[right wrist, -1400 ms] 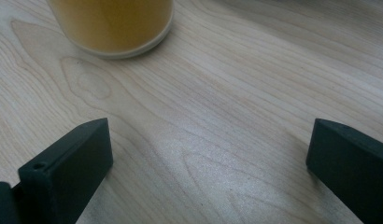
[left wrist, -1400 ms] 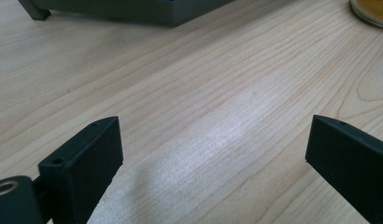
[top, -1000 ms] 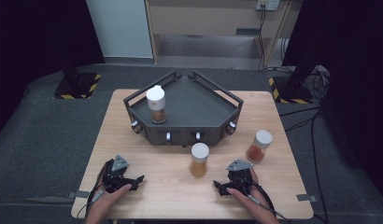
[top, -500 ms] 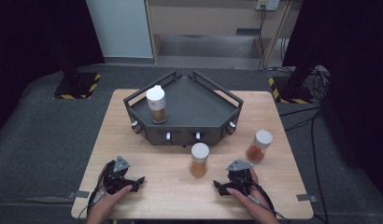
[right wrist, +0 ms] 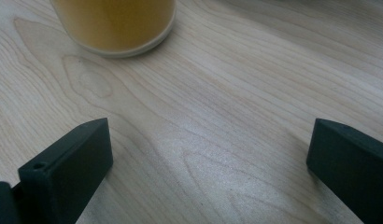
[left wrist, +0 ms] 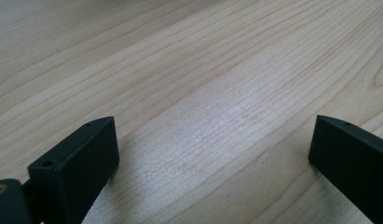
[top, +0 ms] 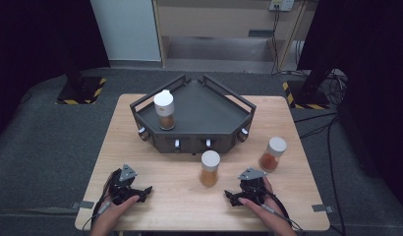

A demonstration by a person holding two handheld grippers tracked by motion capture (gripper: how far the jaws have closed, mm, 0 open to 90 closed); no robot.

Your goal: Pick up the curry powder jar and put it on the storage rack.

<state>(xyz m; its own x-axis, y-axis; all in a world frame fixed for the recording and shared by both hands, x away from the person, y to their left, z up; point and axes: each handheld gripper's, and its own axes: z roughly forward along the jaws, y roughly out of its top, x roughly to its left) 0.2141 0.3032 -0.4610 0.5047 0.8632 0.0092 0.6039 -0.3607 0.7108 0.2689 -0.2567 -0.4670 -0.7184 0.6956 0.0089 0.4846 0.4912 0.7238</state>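
- Grey carpet floor (top: 47, 142) surrounds the light wooden table (top: 155, 196).
- Black curtains (top: 37, 34) hang at 10 and 2 o'clock.
- Pale panel (top: 126, 29) at 11 o'clock.
- Wooden cabinet (top: 224, 22) at 12 o'clock.

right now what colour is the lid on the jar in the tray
White, clearest in the high view: lid, jar, tray.

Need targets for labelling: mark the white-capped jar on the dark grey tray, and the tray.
White-capped jar of orange-brown powder (top: 164, 110), high view, on its side just under the cap.
Dark grey angular tray (top: 209, 110), high view, on its bare floor.
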